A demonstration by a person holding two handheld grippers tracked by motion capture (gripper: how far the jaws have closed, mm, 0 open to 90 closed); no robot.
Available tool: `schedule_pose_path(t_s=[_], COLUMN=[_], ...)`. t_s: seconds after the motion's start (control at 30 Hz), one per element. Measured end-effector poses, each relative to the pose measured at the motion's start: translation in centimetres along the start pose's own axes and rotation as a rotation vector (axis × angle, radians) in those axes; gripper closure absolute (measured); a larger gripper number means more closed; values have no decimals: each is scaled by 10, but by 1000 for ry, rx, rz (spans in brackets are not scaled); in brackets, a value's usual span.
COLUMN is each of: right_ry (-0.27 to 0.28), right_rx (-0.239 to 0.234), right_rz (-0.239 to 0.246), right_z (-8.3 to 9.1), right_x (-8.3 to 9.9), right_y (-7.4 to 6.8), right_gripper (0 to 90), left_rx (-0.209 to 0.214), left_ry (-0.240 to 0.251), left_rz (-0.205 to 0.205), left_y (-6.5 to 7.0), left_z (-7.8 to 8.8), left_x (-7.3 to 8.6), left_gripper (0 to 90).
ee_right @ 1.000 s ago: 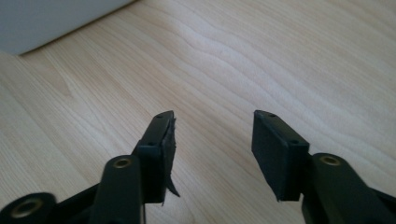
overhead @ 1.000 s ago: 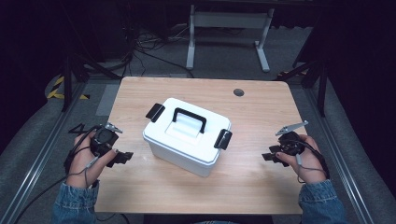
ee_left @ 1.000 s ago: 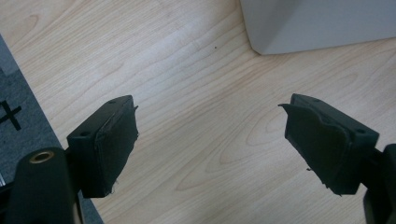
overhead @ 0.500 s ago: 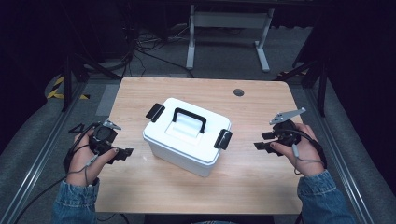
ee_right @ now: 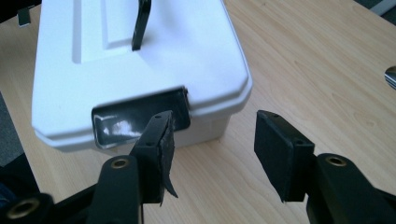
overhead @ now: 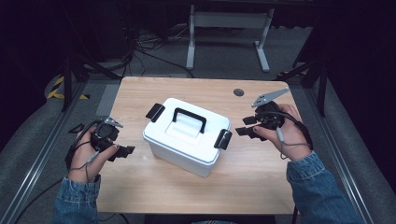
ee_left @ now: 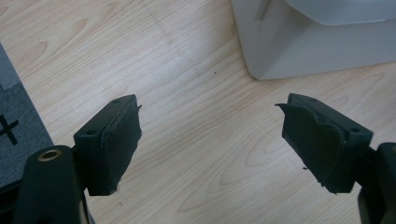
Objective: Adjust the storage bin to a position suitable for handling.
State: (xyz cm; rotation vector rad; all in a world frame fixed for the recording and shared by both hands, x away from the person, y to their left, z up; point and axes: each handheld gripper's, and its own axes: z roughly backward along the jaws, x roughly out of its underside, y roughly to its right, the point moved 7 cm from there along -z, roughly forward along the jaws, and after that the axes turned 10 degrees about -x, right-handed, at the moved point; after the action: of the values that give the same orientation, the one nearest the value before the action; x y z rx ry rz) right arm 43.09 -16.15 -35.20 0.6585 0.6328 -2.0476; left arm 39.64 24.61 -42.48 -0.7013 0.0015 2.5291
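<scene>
Hovering just right of the white box (overhead: 187, 137) at mid-desk, the right gripper (overhead: 247, 132) had wide, empty jaws, as did the left gripper (overhead: 122, 152); a misaimed approach could miss the right latch (ee_right: 140, 116) and shove the box.

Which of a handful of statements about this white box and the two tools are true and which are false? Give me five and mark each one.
1. The white box stands on the wooden table with its lid on. True.
2. The box has a red carry handle. False: the handle is black.
3. The right tool grips the latch at its end of the box. False: its jaws stand open, short of the latch.
4. The left tool is open with only bare table between its jaws. True.
5. The box has one latch. False: a second latch sits on the far end.
</scene>
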Motion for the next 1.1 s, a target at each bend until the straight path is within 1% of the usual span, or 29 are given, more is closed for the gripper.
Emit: schedule_pose_path(t_s=[0.13, 0.3, 0.43, 0.5, 0.57, 0.63, 0.67, 0.7, 0.73, 0.8, 0.83, 0.87, 0.9, 0.93, 0.97, 1.07, 1.1], right_ry=[2, 9, 17, 14, 10, 7, 7, 9, 9, 9, 7, 7, -2, -2, -12, -39, -39], right_rx=[-3, -17, -44, -49, -49, -59, -59, -73, -73, -95, -105, -105, -110, -110, -106, -115, -115], right_rz=[10, 26, 29, 44, 45, 53, 53, 57, 57, 57, 58, 58, 64, 64, 66, 76, 76], right_z=[-5, -13, -19, -24, -26, -33, -33, -38, -38, -47, -50, -50, -56, -56, -59, -71, -71], right_x=[-11, -25, -35, -41, -43, -49, -49, -52, -52, -57, -58, -58, -60, -60, -61, -64, -64], right_y=[-2, -6, -9, -11, -11, -13, -13, -16, -16, -20, -21, -21, -23, -23, -24, -28, -28], right_gripper=[496, 509, 518, 527, 531, 542, 542, 546, 546, 555, 557, 557, 562, 562, 564, 592, 592], left_rx=[5, 10, 12, 15, 19, 20, 20, 22, 25, 25, 21, 21, 28, 31, 30, 33, 33], left_ry=[8, 14, 13, 13, 11, 12, 12, 12, 11, 15, 20, 20, 15, 15, 13, 18, 18], left_rz=[-11, -4, -7, -8, 0, 0, 0, -2, -2, 0, -14, -14, -3, -2, -10, -6, -6], left_y=[-1, -1, -1, -1, -1, -1, -1, -1, -1, -1, -2, -2, -1, 0, 0, 1, 1], left_z=[0, 0, 0, 0, 0, 0, 0, -1, -1, -1, -2, -2, -1, -2, -2, -2, -2], left_x=[-2, -3, -3, -3, -3, -3, -3, -4, -4, -6, -7, -7, -7, -8, -8, -9, -9], left_gripper=[201, 201, 202, 205, 205, 205, 206, 206, 206, 206, 206, 206, 206, 206, 206, 206, 206])
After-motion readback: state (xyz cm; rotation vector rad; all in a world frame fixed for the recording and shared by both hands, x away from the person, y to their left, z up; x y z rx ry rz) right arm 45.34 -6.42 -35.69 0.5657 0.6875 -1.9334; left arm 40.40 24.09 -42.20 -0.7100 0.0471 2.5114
